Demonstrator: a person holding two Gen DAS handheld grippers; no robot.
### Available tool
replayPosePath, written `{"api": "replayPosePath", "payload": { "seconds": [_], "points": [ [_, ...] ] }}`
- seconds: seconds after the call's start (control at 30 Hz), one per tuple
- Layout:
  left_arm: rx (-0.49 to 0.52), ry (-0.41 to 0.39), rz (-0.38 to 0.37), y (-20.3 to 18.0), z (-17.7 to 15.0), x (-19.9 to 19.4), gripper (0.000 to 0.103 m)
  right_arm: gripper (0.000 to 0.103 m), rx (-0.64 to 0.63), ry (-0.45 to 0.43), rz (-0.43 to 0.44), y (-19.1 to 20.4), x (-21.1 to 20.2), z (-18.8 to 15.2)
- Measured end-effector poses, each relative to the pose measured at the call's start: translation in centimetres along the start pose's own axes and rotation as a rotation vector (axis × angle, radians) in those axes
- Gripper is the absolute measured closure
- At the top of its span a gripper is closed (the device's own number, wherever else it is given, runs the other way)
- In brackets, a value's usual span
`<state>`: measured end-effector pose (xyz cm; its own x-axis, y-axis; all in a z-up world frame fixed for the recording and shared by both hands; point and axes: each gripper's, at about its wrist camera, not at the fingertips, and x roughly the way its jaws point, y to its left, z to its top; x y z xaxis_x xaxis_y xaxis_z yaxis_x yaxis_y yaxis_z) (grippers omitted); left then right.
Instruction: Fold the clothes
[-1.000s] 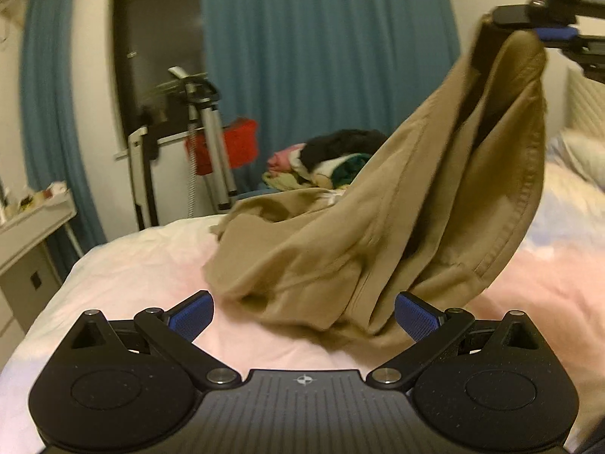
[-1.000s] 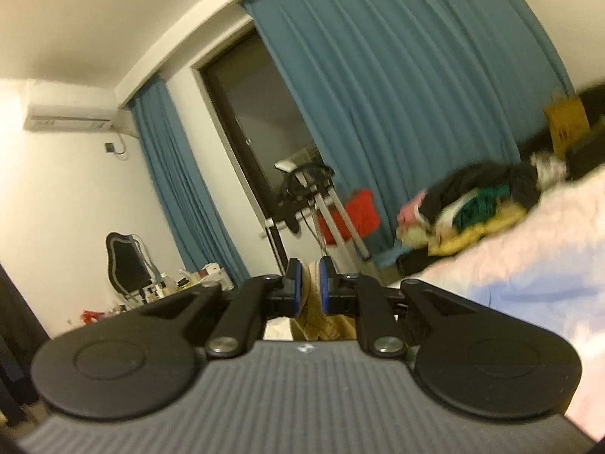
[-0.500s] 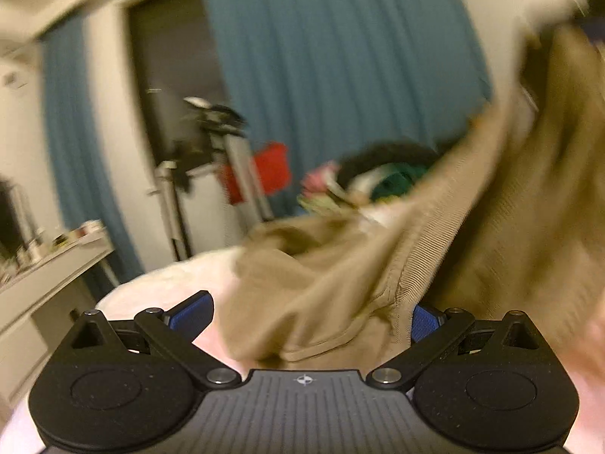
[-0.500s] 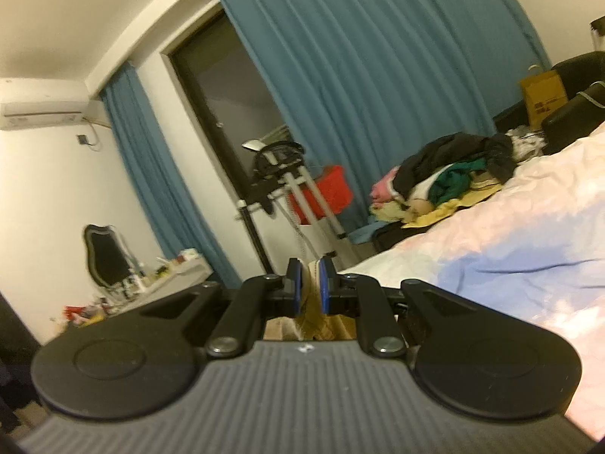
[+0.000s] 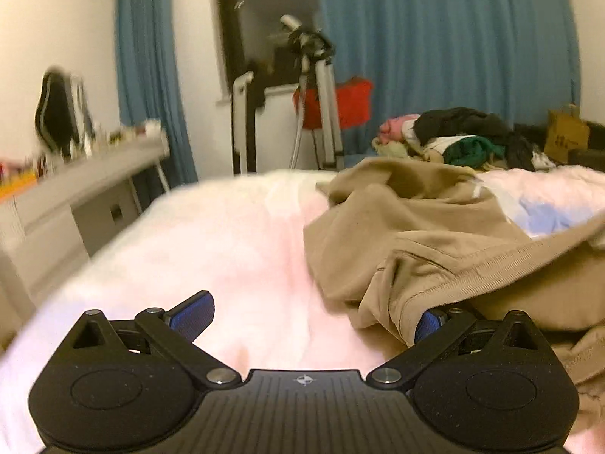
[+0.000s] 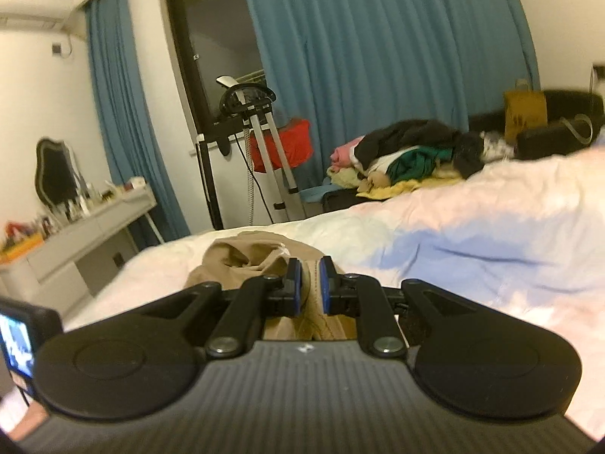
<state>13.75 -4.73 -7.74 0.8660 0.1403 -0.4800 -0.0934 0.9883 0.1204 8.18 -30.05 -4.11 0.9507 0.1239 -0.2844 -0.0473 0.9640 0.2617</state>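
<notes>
Right gripper (image 6: pixel 310 283) jaws tight on tan garment (image 5: pixel 435 234); left gripper (image 5: pixel 308 319) jaws wide, empty, clothes pile (image 6: pixel 408 151) beyond.

A bedroom in a home. A bed (image 6: pixel 491 227) with pale pink and blue bedding fills the lower view. At twelve o'clock, blue curtains (image 6: pixel 378 38) flank a dark window (image 6: pixel 211 45). At ten o'clock stands a dressing surface (image 6: pixel 87 227) with a mirror (image 6: pixel 53 174) and clutter. At two o'clock lies a heap of clothes (image 6: pixel 408 155).
</notes>
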Motion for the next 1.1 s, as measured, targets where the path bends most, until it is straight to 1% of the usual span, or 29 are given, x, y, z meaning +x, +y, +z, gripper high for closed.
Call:
{"api": "replayPosePath", "payload": {
  "seconds": [0.1, 0.17, 0.27, 0.4, 0.43, 0.47, 0.5, 0.53, 0.57, 0.63, 0.7, 0.77, 0.83, 0.87, 0.9, 0.93, 1.0, 1.03, 1.1],
  "points": [
    [-0.065, -0.031, 0.013, 1.3, 0.1, -0.3, 0.0, 0.089, -0.025, 0.012, -0.018, 0.6, -0.1, -0.6],
    [-0.093, -0.069, 0.002, 2.2, 0.5, -1.0, 0.0, 0.088, -0.045, 0.034, -0.046, 0.9, 0.0, -1.2],
    [-0.099, -0.121, -0.01, 3.0, 1.2, -2.5, 0.0, 0.087, -0.055, 0.104, -0.059, 1.3, 0.3, -2.4],
    [-0.108, -0.138, -0.017, 3.0, 1.1, -4.0, 0.0, 0.084, -0.042, 0.187, -0.072, 1.8, 0.7, -4.2],
    [-0.111, -0.135, -0.017, 3.1, 1.1, -4.1, 0.0, 0.081, -0.046, 0.205, -0.08, 2.0, 0.9, -4.7],
    [-0.115, -0.132, -0.017, 3.3, 1.0, -4.4, 0.0, 0.071, -0.053, 0.216, -0.076, 2.3, 1.1, -5.1],
    [-0.118, -0.13, -0.017, 3.3, 0.9, -4.7, 0.0, 0.064, -0.06, 0.227, -0.072, 2.5, 1.3, -5.4],
    [-0.12, -0.13, -0.016, 3.3, 0.7, -4.9, 0.0, 0.052, -0.066, 0.235, -0.061, 2.9, 1.4, -5.7],
    [-0.122, -0.13, -0.016, 3.3, 0.5, -5.0, 0.0, 0.042, -0.074, 0.24, -0.054, 3.2, 1.6, -5.9],
    [-0.123, -0.132, -0.014, 3.3, 0.4, -5.2, 0.0, 0.039, -0.103, 0.252, -0.053, 3.9, 2.0, -6.4],
    [-0.125, -0.135, -0.01, 3.3, 0.2, -5.4, 0.0, 0.039, -0.153, 0.295, -0.069, 4.5, 2.9, -6.8],
    [-0.142, -0.141, 0.008, 3.5, 0.2, -5.6, 0.0, 0.039, -0.223, 0.358, -0.129, 4.9, 3.8, -7.8],
    [-0.174, -0.157, 0.023, 3.9, 0.3, -6.2, 0.0, 0.039, -0.205, 0.359, -0.225, 4.1, 3.9, -8.1],
    [-0.19, -0.168, 0.029, 4.1, 0.3, -6.6, 0.0, 0.039, -0.158, 0.347, -0.268, 3.3, 3.7, -8.0],
    [-0.203, -0.18, 0.037, 4.3, 0.4, -7.1, 0.0, 0.039, -0.091, 0.324, -0.293, 2.3, 3.2, -7.6],
    [-0.215, -0.191, 0.045, 4.5, 0.4, -7.5, 0.0, 0.036, -0.024, 0.299, -0.317, 1.2, 2.6, -7.2],
    [-0.228, -0.218, 0.054, 4.8, 0.5, -8.4, 0.0, 0.026, 0.074, 0.246, -0.36, -0.3, 1.3, -6.7],
    [-0.228, -0.229, 0.058, 4.9, 0.5, -8.9, 0.0, 0.021, 0.1, 0.223, -0.38, -0.7, 0.8, -6.5],
    [-0.225, -0.252, 0.062, 5.0, 0.6, -10.0, 0.0, 0.022, 0.113, 0.187, -0.401, -1.0, 0.2, -6.5]
  ]
}}
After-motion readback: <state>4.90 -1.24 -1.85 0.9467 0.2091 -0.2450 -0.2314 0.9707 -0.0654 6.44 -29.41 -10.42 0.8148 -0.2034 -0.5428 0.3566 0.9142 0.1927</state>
